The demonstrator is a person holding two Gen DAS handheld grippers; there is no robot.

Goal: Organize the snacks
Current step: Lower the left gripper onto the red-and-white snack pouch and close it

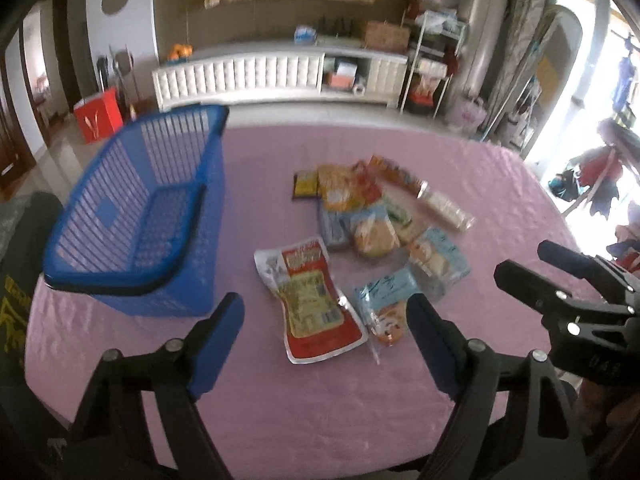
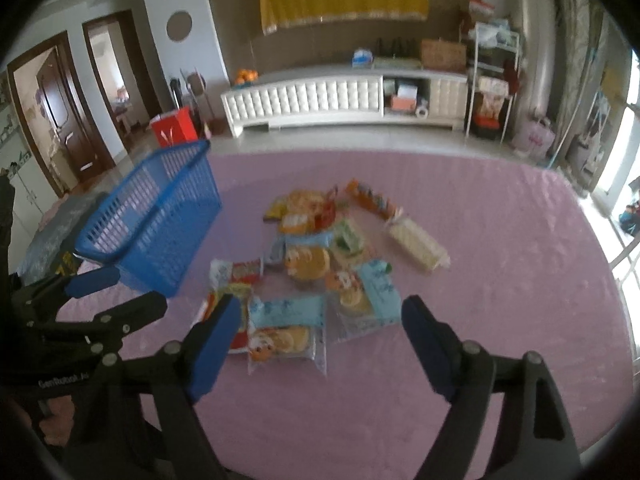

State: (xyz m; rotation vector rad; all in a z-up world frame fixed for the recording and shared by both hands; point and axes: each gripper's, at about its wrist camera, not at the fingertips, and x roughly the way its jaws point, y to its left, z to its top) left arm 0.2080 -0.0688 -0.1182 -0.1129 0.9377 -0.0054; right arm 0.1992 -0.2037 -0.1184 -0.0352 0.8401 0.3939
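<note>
Now, from your left wrist camera, your left gripper (image 1: 326, 320) hangs over the pink quilted tablecloth (image 1: 280, 420) with its blue-padded fingers (image 1: 218, 344) spread apart and nothing between the pads. Beyond the fingertips lies a red-and-white flat foil pouch (image 1: 314, 300), and just right of it a pale blue clear-windowed pastry packet (image 1: 384, 304), whose lower end sits beside the right finger. Further back, the loose heap of mixed snack packets (image 1: 372, 216) spreads across the middle of the cloth. An empty blue slatted plastic basket (image 1: 140, 216) stands to the left of the heap, apart from it. Your right gripper (image 1: 560, 280) shows at the right edge, its black jaws parted and empty.

Through your right wrist camera, your right gripper (image 2: 320, 320) likewise stands open above the cloth (image 2: 480, 260), gripping nothing. The pale blue pastry packet (image 2: 286, 328) lies just beyond its left finger, with the red-and-white pouch (image 2: 236, 276) partly hidden behind that finger. The heap (image 2: 328, 248) lies ahead, a clear tube of pale round crackers (image 2: 418, 246) at its right side. The basket (image 2: 156, 220) stands at left, and your left gripper (image 2: 116, 292) shows below it, fingers apart.
</note>
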